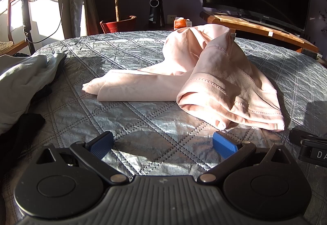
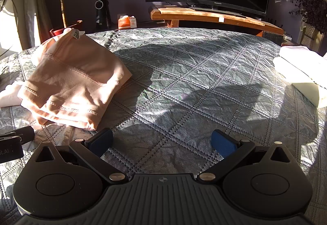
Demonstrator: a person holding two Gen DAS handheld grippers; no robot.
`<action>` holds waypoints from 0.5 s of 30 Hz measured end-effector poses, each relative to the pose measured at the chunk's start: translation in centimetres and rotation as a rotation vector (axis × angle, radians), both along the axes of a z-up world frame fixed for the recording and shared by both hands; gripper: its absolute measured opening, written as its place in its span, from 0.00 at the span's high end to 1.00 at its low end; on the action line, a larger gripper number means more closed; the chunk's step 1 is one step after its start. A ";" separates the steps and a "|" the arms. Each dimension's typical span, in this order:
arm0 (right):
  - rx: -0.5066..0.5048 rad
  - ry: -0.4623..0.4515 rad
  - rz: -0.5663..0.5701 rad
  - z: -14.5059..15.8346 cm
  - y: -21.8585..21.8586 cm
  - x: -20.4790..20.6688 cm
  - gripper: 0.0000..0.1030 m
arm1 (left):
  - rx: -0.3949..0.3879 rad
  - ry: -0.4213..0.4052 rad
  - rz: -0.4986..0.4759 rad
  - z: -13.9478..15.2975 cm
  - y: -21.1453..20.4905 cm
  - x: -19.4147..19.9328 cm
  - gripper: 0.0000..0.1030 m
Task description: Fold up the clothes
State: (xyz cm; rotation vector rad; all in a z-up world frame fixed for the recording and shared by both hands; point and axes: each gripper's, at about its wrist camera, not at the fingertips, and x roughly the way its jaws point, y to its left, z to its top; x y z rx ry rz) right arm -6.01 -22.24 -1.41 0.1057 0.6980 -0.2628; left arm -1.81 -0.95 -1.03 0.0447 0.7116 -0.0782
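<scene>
the pink garment (image 1: 214,82) lies crumpled in a heap on the quilted bed (image 1: 130,114), stitched hems showing; both the left gripper (image 1: 163,144) and right gripper (image 2: 162,142) have fingers spread, empty.

**Pink garment heaped on the bed, other clothes to either side**

A pale pink garment (image 1: 216,82) lies on the quilted bed (image 1: 143,122), partly folded and bunched into a raised heap with stitched hems showing. One flat, narrow part stretches out to the left across the quilt. A small white label sticks up at its top. A crumpled grey-green garment (image 1: 24,75) lies at the left edge over dark clothes (image 1: 26,124). Folded white clothes (image 2: 300,73) sit stacked at the right edge.
</scene>
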 end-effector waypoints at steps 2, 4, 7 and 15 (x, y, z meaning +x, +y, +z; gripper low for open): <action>0.000 0.000 0.000 0.0 0.0 0.0 0.00 | 0.000 0.010 -0.009 0.1 0.1 0.1 0.00; 0.000 0.000 0.000 0.0 0.0 0.0 0.00 | 0.000 0.020 -0.019 0.2 0.1 0.2 0.01; 0.000 0.000 0.000 0.0 0.0 0.0 0.00 | -0.028 0.054 0.002 0.6 0.4 0.7 0.01; 0.033 0.015 0.128 1.2 -0.5 0.2 0.00 | -0.060 0.180 0.020 1.7 1.7 2.3 0.03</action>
